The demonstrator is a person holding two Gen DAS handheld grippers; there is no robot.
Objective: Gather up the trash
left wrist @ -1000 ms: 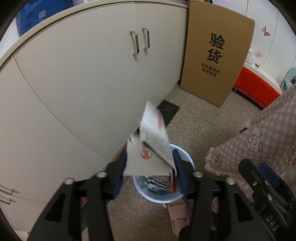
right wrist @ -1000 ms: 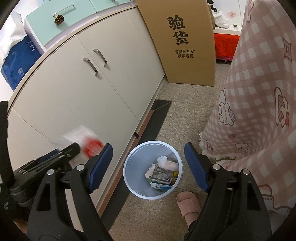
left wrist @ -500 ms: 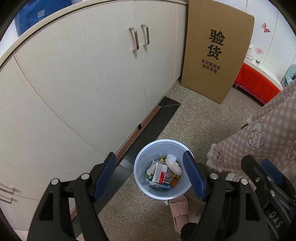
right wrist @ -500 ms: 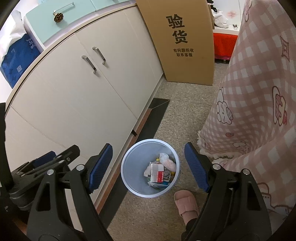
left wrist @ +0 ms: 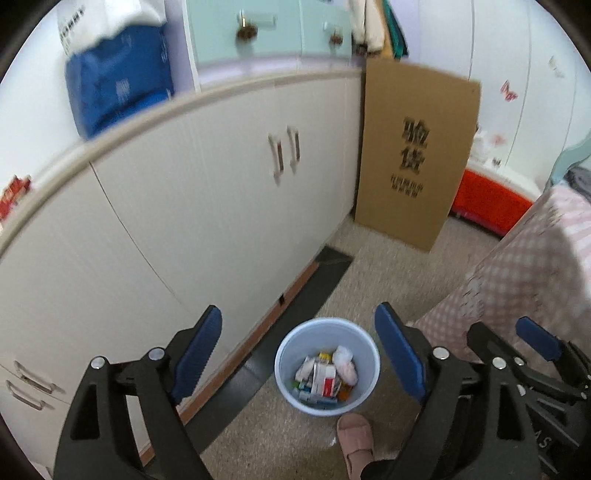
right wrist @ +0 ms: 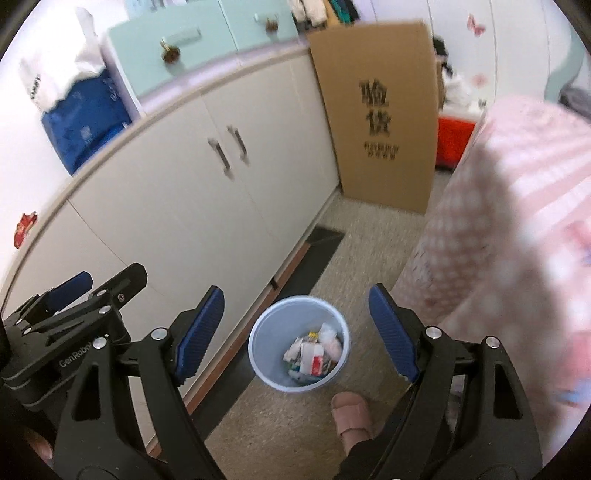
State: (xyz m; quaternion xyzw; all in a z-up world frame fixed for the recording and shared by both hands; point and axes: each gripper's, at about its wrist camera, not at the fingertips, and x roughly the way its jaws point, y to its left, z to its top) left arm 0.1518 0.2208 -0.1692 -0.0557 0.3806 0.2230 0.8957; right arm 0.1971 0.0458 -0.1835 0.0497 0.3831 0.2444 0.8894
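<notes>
Room: speckled beige floor (left wrist: 373, 266) between a long white cabinet (left wrist: 207, 206) on one side and a pink checked bedspread (left wrist: 524, 273) on the other; a tall cardboard box (left wrist: 413, 158) stands at the cabinet's far end, a red item (left wrist: 487, 199) beyond it.
Bench: the cabinet top (right wrist: 155, 103) carries a blue bag (left wrist: 118, 81) and mint drawers (left wrist: 258, 29); a small red object (right wrist: 25, 227) lies at its near edge.
Change: a second ago the left gripper (left wrist: 299, 350) pinched a white and red carton above the bin; half a second ago it was already let go, the carton among the trash. Both views now sit higher and farther back, so the bin looks smaller and the cabinet top has come into sight.
Left gripper: released, blue pads (left wrist: 197, 354) spread wide, nothing between them.
Right gripper (right wrist: 295, 332): likewise spread apart, holding nothing.
Bin (left wrist: 291, 354): one, pale blue, round, on the floor near the cabinet's base, just beside a dark floor strip (left wrist: 295, 302).
Trash (left wrist: 325, 376): a small heap of cartons and wrappers inside the bin; the exact count cannot be told.
Slipper (left wrist: 356, 439): one, pink, just beside the bin's near edge.
Cabinet handles (left wrist: 284, 153): two, side by side on the middle doors.
</notes>
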